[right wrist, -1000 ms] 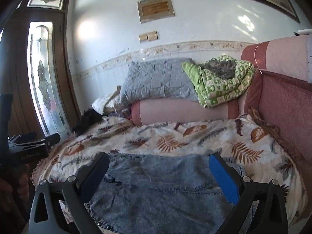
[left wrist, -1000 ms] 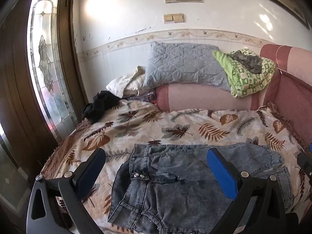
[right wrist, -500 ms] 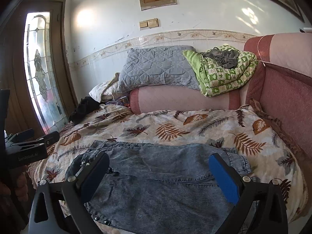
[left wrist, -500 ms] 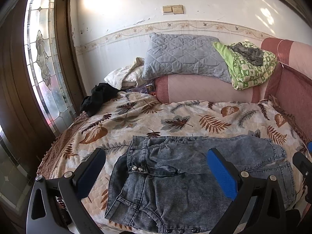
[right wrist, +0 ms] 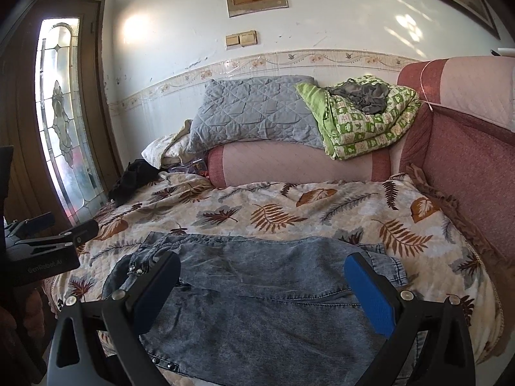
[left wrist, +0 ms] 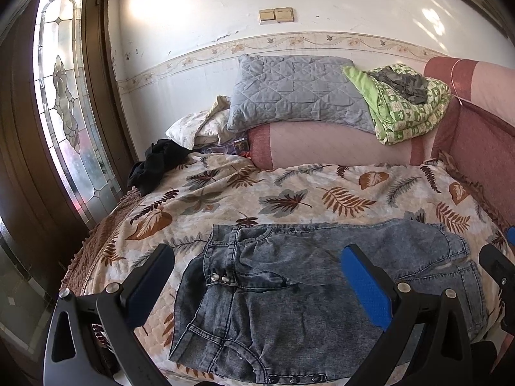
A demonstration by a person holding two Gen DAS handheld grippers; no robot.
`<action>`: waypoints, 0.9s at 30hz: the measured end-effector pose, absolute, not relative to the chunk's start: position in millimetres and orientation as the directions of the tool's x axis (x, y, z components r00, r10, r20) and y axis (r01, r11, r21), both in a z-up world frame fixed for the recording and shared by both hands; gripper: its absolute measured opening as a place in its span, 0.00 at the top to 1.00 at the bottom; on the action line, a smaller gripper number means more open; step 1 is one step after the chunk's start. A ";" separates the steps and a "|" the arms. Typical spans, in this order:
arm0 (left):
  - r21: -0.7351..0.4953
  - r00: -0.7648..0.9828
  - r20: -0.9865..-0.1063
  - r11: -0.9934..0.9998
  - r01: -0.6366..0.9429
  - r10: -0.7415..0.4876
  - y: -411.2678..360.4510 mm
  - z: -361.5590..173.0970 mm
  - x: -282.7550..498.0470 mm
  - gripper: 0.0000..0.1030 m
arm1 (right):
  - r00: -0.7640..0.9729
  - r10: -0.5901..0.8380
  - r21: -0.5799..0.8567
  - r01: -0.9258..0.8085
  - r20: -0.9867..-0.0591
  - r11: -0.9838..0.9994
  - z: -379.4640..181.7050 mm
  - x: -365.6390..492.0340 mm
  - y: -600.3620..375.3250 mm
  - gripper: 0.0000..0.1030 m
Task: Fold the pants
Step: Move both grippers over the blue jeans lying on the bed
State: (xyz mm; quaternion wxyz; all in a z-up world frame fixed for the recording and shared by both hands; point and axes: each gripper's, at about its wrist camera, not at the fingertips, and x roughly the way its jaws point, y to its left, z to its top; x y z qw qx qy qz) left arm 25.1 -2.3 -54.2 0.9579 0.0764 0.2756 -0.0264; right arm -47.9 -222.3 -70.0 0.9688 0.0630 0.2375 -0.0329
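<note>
My left gripper (left wrist: 257, 276) spread wide, empty, above jeans (left wrist: 289, 292); right gripper (right wrist: 262, 284) likewise wide. Jeans flat on leaf-print bedspread (left wrist: 289, 189), waistband at 9 o'clock.

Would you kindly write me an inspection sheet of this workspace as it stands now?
Surface: bed under a leaf-print quilt.
Job's things: grey denim pants lie spread flat near the front edge, waistband to the left.
Clutter: black garment at the far left; grey pillow and green blanket on the pink bolster.
Grippers: left gripper and right gripper open, above the pants, holding nothing.
Cables: nothing seen.
Surroundings: stained-glass door, white wall.
</note>
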 end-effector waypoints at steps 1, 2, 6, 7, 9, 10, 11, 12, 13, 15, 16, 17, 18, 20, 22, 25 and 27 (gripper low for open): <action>0.133 0.845 -0.534 0.986 0.096 -0.011 -3.6 -54.7 25.5 0.00 | 0.885 -0.037 0.104 0.096 -0.463 0.990 -69.6 -48.5 -222.4 0.00; 0.134 0.844 -0.536 0.986 0.100 -0.013 -5.4 -55.3 25.8 0.00 | 0.886 -0.044 0.100 0.101 -0.462 0.990 -69.3 -49.4 -223.1 0.00; 0.139 0.837 -0.546 0.983 0.119 -0.024 -13.6 -58.9 27.5 0.00 | 0.887 -0.064 0.088 0.117 -0.457 0.989 -66.8 -51.4 -226.2 0.00; 0.140 0.835 -0.549 0.982 0.125 -0.028 -15.5 -60.1 27.8 0.00 | 0.887 -0.068 0.087 0.120 -0.456 0.989 -66.7 -52.0 -226.9 0.00; 0.143 0.831 -0.555 0.981 0.135 -0.033 -19.5 -62.2 28.8 0.00 | 0.886 -0.074 0.085 0.127 -0.457 0.988 -66.4 -52.6 -229.0 0.00; 0.144 0.829 -0.558 0.980 0.139 -0.036 -21.4 -63.1 29.3 0.00 | 0.886 -0.077 0.085 0.129 -0.458 0.988 -66.5 -52.5 -229.7 0.00; 0.145 0.828 -0.559 0.979 0.142 -0.037 -22.9 -63.9 29.2 0.00 | 0.885 -0.077 0.086 0.131 -0.460 0.988 -66.9 -52.5 -230.3 0.00; 0.147 0.828 -0.560 0.978 0.145 -0.038 -24.3 -64.9 29.1 0.00 | 0.884 -0.077 0.087 0.132 -0.462 0.987 -67.0 -51.8 -231.0 0.00; 0.149 0.827 -0.561 0.978 0.147 -0.039 -25.7 -65.1 29.9 0.00 | 0.883 -0.078 0.088 0.133 -0.462 0.987 -67.7 -51.9 -231.8 0.00; 0.149 0.826 -0.563 0.978 0.147 -0.039 -26.8 -65.9 30.8 0.00 | 0.882 -0.077 0.090 0.133 -0.465 0.987 -68.7 -51.3 -232.6 0.00; 0.150 0.825 -0.564 0.978 0.148 -0.038 -27.4 -66.3 31.5 0.00 | 0.882 -0.076 0.090 0.133 -0.466 0.987 -69.0 -50.9 -232.8 0.00; 0.150 0.824 -0.565 0.977 0.149 -0.039 -27.8 -66.8 32.0 0.00 | 0.881 -0.077 0.090 0.133 -0.467 0.987 -69.5 -50.6 -233.3 0.00; 0.151 0.824 -0.565 0.977 0.149 -0.038 -28.2 -67.5 32.3 0.00 | 0.880 -0.076 0.090 0.133 -0.468 0.987 -70.0 -50.2 -233.7 0.00; 0.153 0.822 -0.569 0.977 0.149 -0.036 -29.3 -69.2 33.8 0.00 | 0.879 -0.074 0.092 0.133 -0.472 0.987 -71.5 -49.2 -235.1 0.00; 0.155 0.819 -0.572 0.976 0.150 -0.035 -30.6 -71.1 35.0 0.00 | 0.877 -0.072 0.098 0.134 -0.474 0.986 -73.1 -47.7 -236.5 0.00; 0.155 0.809 -0.587 0.975 0.160 -0.039 -29.8 -77.3 38.0 0.00 | 0.875 -0.070 0.104 0.136 -0.480 0.985 -76.5 -45.8 -239.8 0.00; 0.143 0.785 -0.618 0.976 0.165 -0.042 -27.2 -85.9 44.2 0.00 | 0.869 -0.074 0.107 0.144 -0.489 0.984 -80.0 -43.5 -243.0 0.00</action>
